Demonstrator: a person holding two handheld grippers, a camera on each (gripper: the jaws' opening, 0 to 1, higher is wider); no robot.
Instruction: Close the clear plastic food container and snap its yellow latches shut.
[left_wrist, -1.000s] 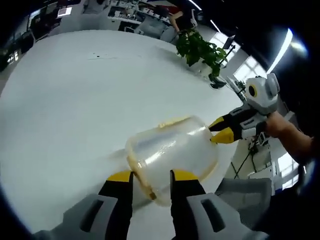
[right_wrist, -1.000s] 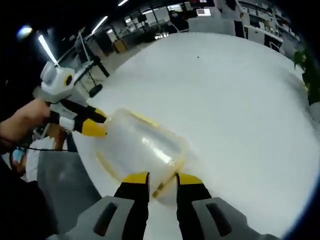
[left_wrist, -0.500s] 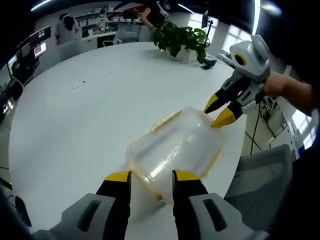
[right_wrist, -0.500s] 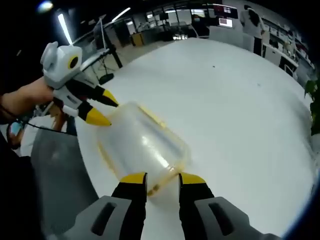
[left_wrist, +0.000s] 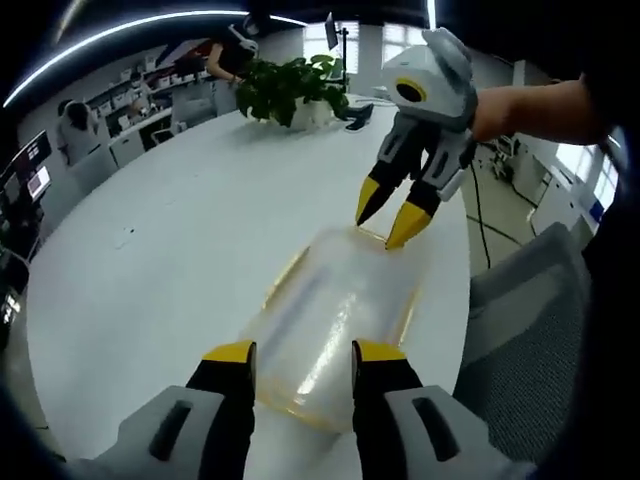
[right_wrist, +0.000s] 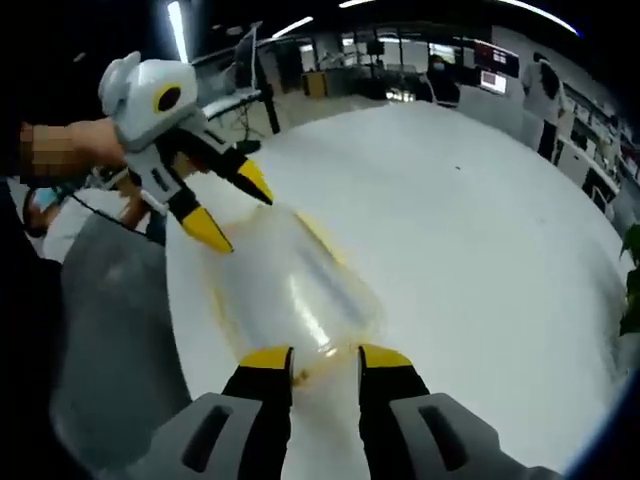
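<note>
container (left_wrist: 335, 325) lay on white table (left_wrist: 150, 260) near its edge. left gripper (left_wrist: 300, 352) and right gripper (left_wrist: 390, 218) sat at opposite ends, jaws parted astride, probably bracing it for latching.

The container's (left_wrist: 335, 325) near end is hidden behind the jaws; its latches (right_wrist: 318, 237) blur into yellow streaks. Whether the lid is seated cannot be told; the plant (right_wrist: 630, 290) is cut off.

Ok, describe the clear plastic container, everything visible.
The container is a clear, rounded-cornered plastic box with yellow trim along its long edges. It lies on the white table near the edge, between the left gripper and right gripper, both with jaws open at its ends. Latch state is unclear.
</note>
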